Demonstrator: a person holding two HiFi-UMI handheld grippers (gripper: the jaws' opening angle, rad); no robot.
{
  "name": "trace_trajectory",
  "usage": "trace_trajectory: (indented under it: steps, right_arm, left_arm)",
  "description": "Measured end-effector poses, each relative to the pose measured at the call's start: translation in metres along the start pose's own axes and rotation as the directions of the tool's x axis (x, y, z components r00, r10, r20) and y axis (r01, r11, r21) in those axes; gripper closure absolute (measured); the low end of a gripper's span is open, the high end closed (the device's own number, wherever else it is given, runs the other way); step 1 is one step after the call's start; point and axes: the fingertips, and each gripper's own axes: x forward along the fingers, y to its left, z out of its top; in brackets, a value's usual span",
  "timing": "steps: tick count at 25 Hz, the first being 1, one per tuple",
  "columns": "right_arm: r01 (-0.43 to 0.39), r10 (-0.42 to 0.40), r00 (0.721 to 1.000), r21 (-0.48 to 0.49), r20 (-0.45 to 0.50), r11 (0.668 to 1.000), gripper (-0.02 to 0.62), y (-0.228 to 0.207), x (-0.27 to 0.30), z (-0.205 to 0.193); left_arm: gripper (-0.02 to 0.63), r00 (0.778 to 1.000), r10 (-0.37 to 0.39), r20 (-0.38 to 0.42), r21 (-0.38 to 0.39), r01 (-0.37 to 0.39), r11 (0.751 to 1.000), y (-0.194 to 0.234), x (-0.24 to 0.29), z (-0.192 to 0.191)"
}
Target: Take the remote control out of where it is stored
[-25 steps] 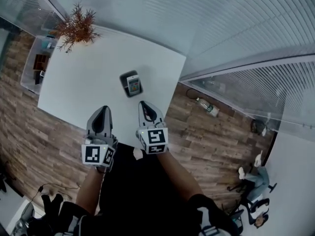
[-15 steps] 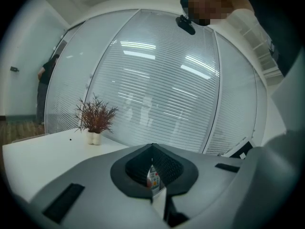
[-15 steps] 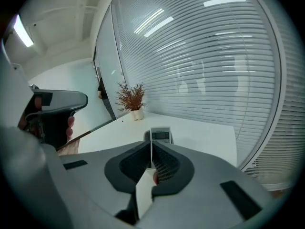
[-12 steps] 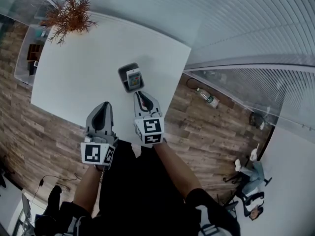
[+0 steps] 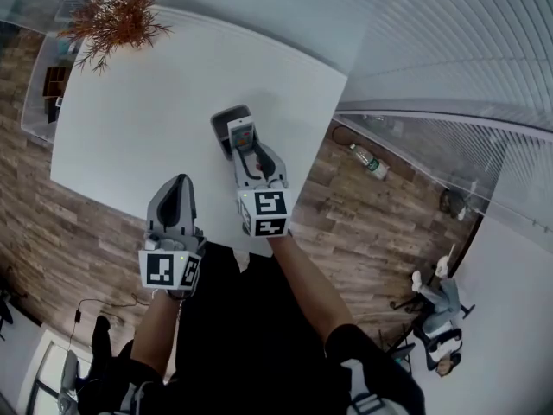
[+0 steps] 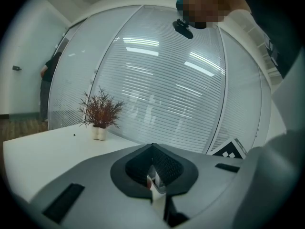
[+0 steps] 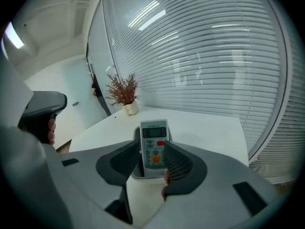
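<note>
White desk (image 5: 147,119) over wood-plank floor, slatted glass walls behind, with a dried reddish plant (image 5: 117,15) in a white pot at the far corner. A small rounded grey holder (image 7: 143,174) stands on it with the white remote control (image 7: 154,147) upright inside: grey screen, red button, orange round button, print too small to read. The right claw (image 5: 251,152) is opening, one jaw on each side of the remote. The left claw (image 6: 153,166) is closed and empty.

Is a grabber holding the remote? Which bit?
Nothing is held yet. The right gripper has its jaws opening on either side of the remote, by its lower half, not squeezing it. The left gripper is shut and empty.
</note>
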Motion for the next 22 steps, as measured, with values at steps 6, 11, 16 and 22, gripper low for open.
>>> trace_trajectory:
  steps: [6, 11, 16, 22]
  right_arm:
    - [0.011, -0.01, 0.999, 0.005, -0.035, 1.0, 0.367, -0.002, 0.012, -0.01]
    - [0.033, -0.033, 0.998, 0.007, -0.044, 0.999, 0.354, -0.005, 0.019, -0.008]
    - [0.05, -0.051, 0.997, -0.008, -0.051, 0.999, 0.341, -0.01, 0.029, -0.006]
    - [0.032, -0.034, 0.997, -0.027, -0.062, 0.999, 0.333, -0.009, 0.032, -0.006]
  left_arm:
    - [0.599, 1.0, 0.003, -0.025, -0.017, -0.003, 1.0, 0.009, -0.001, -0.008]
    - [0.6, 1.0, 0.005, -0.024, -0.028, -0.006, 1.0, 0.014, 0.001, -0.008]
    - [0.598, 0.999, 0.006, -0.035, -0.032, -0.007, 0.999, 0.02, 0.006, -0.012]
    - [0.599, 0.999, -0.009, -0.05, -0.036, 0.007, 0.999, 0.015, 0.006, -0.019]
